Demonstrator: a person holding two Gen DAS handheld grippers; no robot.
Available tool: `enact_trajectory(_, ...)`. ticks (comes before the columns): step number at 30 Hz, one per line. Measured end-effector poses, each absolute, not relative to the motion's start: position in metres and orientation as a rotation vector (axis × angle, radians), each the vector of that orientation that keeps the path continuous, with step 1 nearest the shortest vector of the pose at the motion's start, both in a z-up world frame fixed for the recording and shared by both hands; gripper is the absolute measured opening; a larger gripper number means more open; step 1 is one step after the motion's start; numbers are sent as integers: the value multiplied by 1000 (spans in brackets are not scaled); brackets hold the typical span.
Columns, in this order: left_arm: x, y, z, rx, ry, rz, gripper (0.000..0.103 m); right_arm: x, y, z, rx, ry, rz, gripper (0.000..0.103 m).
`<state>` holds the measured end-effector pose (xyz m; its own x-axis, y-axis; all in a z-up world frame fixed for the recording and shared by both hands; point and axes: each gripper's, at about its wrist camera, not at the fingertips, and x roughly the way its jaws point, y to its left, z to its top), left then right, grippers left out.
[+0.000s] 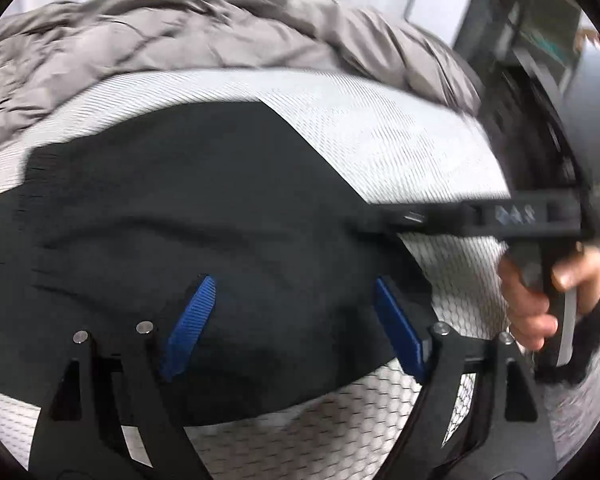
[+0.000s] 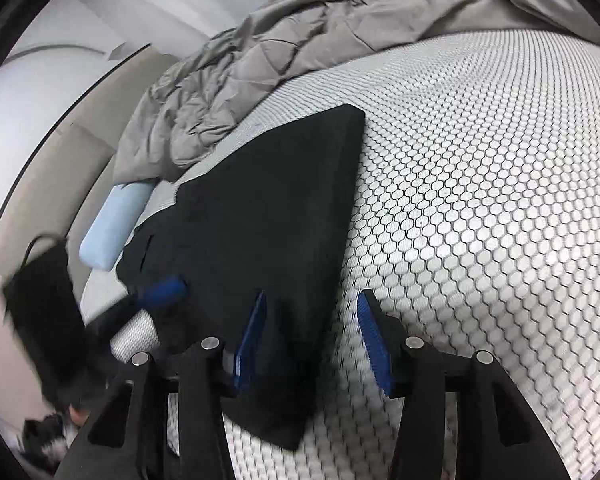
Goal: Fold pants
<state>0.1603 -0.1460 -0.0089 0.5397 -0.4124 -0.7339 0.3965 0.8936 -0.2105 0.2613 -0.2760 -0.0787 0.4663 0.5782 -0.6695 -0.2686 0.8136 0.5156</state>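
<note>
Your black pants [image 2: 268,216] lie folded on the honeycomb mattress [image 2: 480,200], long axis running away from your right tongs [image 2: 312,340], which straddle the near edge half open, while your left tongs [image 1: 296,320] hover wide above them, empty.

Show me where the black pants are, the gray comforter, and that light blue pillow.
black pants [image 2: 268,208]: right wrist view, middle of the folded cloth.
gray comforter [image 2: 236,92]: right wrist view, crumpled middle of the heap behind the pants.
light blue pillow [image 2: 112,226]: right wrist view, middle of its visible side, left of the pants.
</note>
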Motion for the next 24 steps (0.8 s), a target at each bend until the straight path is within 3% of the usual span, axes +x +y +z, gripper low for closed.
enact_trajectory(4, 152, -173, -30, 155, 908, -452, 81, 273, -261, -88, 305, 1000, 566, 48)
enact_trajectory(8, 146, -173, -32, 142, 911, -447, 83, 303, -256, -94, 324, 998, 564, 46)
enact_trajectory(10, 143, -172, -35, 146, 912, -454, 84, 327, -257, -94, 344, 998, 537, 34)
enact_trajectory(14, 143, -160, -35, 128, 908, -479, 85, 383, -251, -86, 313, 974, 476, 25)
enact_trajectory(19, 141, -153, -35, 100, 915, -503, 86, 454, -247, -83, 308, 953, 400, 25)
enact_trajectory(24, 137, -147, -28, 88, 907, -511, 86, 446, -260, -62, 346, 948, 354, 33)
